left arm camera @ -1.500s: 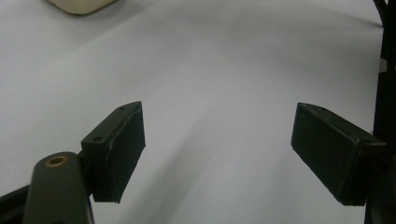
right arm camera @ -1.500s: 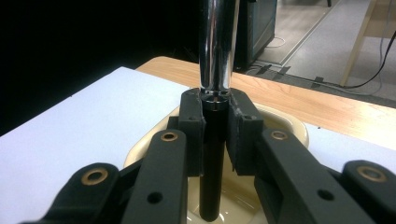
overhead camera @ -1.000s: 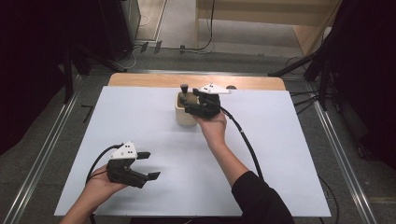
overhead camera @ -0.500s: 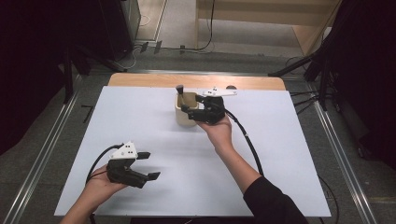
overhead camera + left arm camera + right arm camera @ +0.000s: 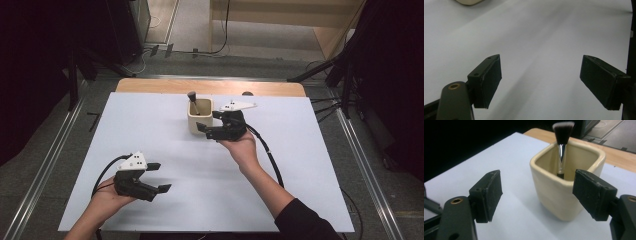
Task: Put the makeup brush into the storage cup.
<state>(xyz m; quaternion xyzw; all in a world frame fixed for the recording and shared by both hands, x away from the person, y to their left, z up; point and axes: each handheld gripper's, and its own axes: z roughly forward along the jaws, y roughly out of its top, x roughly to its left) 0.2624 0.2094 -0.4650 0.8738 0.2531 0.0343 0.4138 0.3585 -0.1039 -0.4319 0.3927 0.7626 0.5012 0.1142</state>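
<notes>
1. Cup (image 5: 199,116): cream, square-mouthed, upright on the white counter (image 5: 150,130) toward its far edge. In the right gripper view we see it (image 5: 566,187) standing clear of both pads.

2. Brush (image 5: 192,100): standing in the cup, bristles up, handle leaning against the far wall. Its long axis runs near vertical, tilted slightly. In the right gripper view the bristle head (image 5: 563,128) rises above the rim.

3. Right gripper (image 5: 205,121): released. Its jaws have just been opening and now stand wide, with nothing pressed between them. The cup lies just ahead of it, to its left as the high view shows it. In its own view the cup sits toward the right-hand pad (image 5: 594,192), partly behind it, not centred in the gap.

4. Left gripper (image 5: 160,176): released, jaws spread, nothing between them, held over the near counter well apart from the cup. Its own view shows bare counter ahead and a corner of the cup (image 5: 469,2) at the top edge.

5. Governing relation: we judge the right hand far the nearer to cup and brush. Any grasp of the brush would have to come from above the rim, along its upright axis; a grasp of the cup would need the gripper re-centred on it first.
</notes>
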